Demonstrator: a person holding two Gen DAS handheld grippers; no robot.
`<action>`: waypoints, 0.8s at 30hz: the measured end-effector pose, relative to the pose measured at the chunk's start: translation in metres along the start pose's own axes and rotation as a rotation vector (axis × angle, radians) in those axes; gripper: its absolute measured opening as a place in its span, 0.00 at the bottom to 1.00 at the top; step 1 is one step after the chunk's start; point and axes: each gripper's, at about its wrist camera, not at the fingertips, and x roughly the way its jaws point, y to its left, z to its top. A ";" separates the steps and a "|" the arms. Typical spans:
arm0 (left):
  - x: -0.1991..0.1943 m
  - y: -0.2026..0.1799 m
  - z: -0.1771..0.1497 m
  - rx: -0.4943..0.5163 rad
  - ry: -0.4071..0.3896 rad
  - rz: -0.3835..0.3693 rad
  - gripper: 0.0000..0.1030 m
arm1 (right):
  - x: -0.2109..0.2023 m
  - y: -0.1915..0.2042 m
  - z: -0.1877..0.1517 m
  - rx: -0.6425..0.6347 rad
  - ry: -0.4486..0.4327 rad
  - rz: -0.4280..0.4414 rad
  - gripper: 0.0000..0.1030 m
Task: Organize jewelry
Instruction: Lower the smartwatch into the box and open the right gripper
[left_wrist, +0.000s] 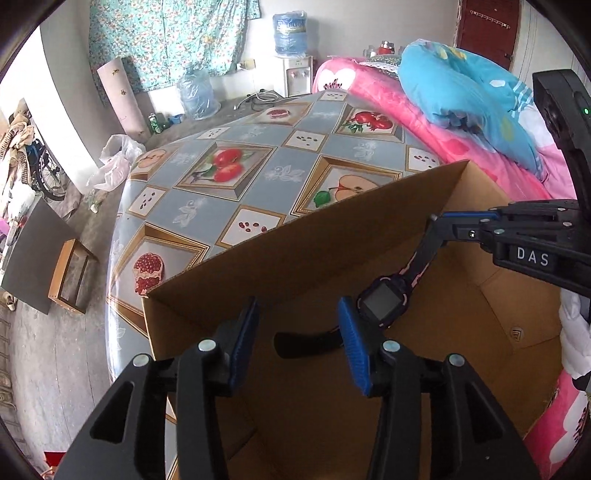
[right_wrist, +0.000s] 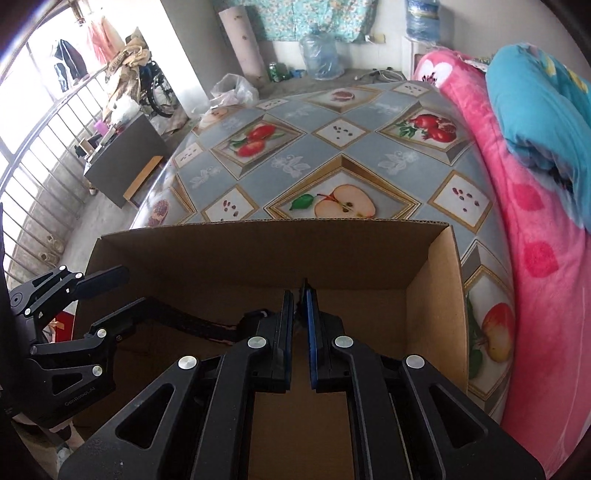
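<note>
Both grippers hang over an open cardboard box that sits on a table covered in a fruit-patterned oilcloth, with a pink blanket and a blue pillow heaped along the far side; the thing being sorted is a dark watch with a square black face and a pink-edged strap, and it hangs in the air above the box's inside, not lying on the bottom; the right gripper comes in from the right in the left wrist view and pinches the upper end of the strap, its jaws drawn almost together on it, so the watch dangles beneath; in the right wrist view that same claw shows only a thin slit between its blue pads, and the strap there is mostly hidden behind the fingers; the left gripper stands about half open, its blue pads apart with the free lower end of the strap running across the gap between them; the watch face sits just beside the right-hand pad, but I cannot tell whether it touches; nothing is pressed between those jaws; the box floor below looks bare brown card.
</note>
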 end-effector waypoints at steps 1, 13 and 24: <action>-0.002 0.000 0.000 -0.003 -0.012 -0.005 0.44 | 0.002 -0.004 0.001 0.004 0.000 -0.005 0.07; -0.081 0.012 -0.021 -0.055 -0.232 -0.021 0.51 | -0.069 -0.003 -0.024 0.016 -0.234 0.051 0.11; -0.169 0.021 -0.160 -0.215 -0.455 -0.067 0.70 | -0.161 0.042 -0.148 -0.100 -0.512 0.117 0.24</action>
